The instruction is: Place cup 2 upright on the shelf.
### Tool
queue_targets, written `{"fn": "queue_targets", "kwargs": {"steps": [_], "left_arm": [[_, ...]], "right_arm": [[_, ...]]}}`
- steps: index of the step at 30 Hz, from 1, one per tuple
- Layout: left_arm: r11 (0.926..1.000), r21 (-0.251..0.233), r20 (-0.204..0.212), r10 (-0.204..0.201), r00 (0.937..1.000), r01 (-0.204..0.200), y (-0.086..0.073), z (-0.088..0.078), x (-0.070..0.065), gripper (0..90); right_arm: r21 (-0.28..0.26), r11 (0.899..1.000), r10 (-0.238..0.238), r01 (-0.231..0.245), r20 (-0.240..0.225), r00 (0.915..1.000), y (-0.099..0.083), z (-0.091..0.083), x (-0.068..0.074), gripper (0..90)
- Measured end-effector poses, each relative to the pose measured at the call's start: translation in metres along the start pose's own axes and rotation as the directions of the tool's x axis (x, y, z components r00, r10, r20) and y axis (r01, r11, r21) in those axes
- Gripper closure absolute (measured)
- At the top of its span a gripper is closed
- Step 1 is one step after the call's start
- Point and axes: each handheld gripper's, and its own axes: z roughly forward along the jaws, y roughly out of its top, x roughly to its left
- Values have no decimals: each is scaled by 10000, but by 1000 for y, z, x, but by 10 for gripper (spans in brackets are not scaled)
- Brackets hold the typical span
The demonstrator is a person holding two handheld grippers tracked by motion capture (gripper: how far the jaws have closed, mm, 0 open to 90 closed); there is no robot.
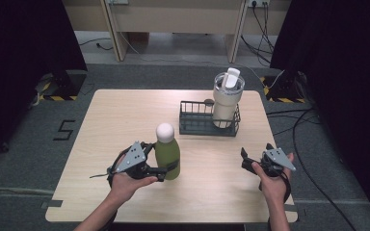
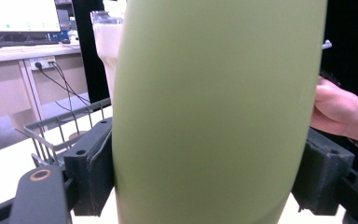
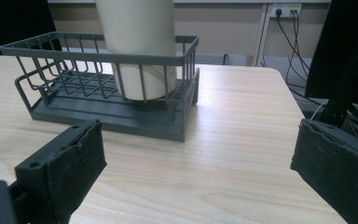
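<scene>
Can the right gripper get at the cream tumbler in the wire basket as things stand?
Probably yes: the right gripper is open, and bare table lies between it and the tumbler in the basket's near end.

Light wood-grain rectangular table [image 1: 125, 115], rounded corners, standing on grey carpet floor [image 1: 24, 144]. Directly on it: olive-green bottle with round white cap [image 1: 167, 154], upright, near the front edge left of centre; dark grey wire basket with solid base [image 1: 195, 126], toward the far right. Bottle and basket well apart. Basket base sits flat on the wood.
</scene>
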Motion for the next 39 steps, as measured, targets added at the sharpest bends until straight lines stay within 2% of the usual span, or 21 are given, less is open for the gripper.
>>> {"fn": "queue_targets", "kwargs": {"steps": [14, 39], "left_arm": [[9998, -176, -302, 113, 9995, -118, 16, 12, 19, 200], [9992, -407, -812, -22, 9967, -12, 26, 32, 41, 201]], "right_arm": [[-2, 10000, -30, 30, 1, 10000, 0, 0, 0, 14], [50, 10000, -7, 7, 3, 10000, -1, 0, -1, 13]]}}
